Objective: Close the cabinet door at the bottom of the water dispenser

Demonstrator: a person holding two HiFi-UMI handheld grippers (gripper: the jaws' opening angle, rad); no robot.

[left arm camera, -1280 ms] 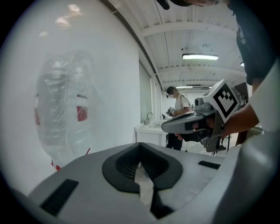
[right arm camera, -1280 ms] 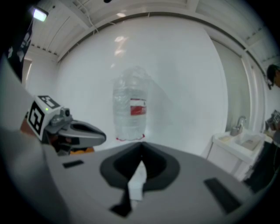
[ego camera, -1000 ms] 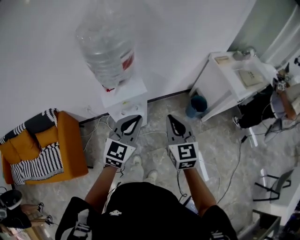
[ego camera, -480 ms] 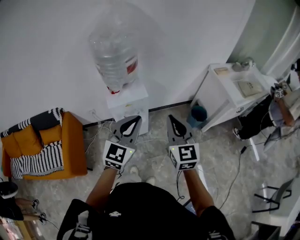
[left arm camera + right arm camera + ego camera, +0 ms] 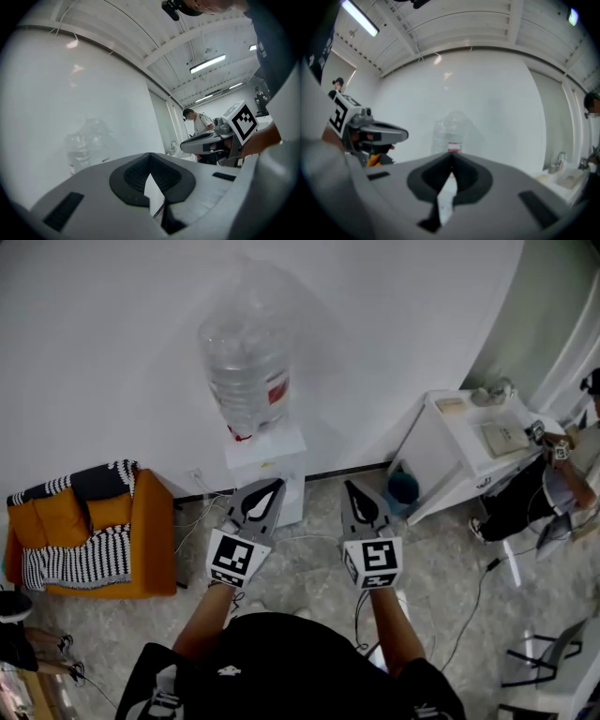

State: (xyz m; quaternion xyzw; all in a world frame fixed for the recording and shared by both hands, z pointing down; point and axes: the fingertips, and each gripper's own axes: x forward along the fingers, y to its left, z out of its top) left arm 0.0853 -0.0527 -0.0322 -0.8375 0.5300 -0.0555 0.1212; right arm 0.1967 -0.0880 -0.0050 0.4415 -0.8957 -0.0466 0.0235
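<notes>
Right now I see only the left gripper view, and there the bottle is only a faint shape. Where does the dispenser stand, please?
Observer: In the head view the water dispenser stands against the white wall, ahead of the left gripper and the right gripper; neither touches it.
Operator: Does the right gripper hold something?
Observer: No. The right gripper view shows its jaws together, nothing between them.
Operator: What is beside the dispenser?
Observer: In the head view, an orange armchair at its left and a white desk at its right.

Water dispenser (image 5: 266,461) at wall (image 5: 103,352), left gripper (image 5: 277,483), right gripper (image 5: 349,485) before it, orange armchair (image 5: 152,532) nearby
</notes>
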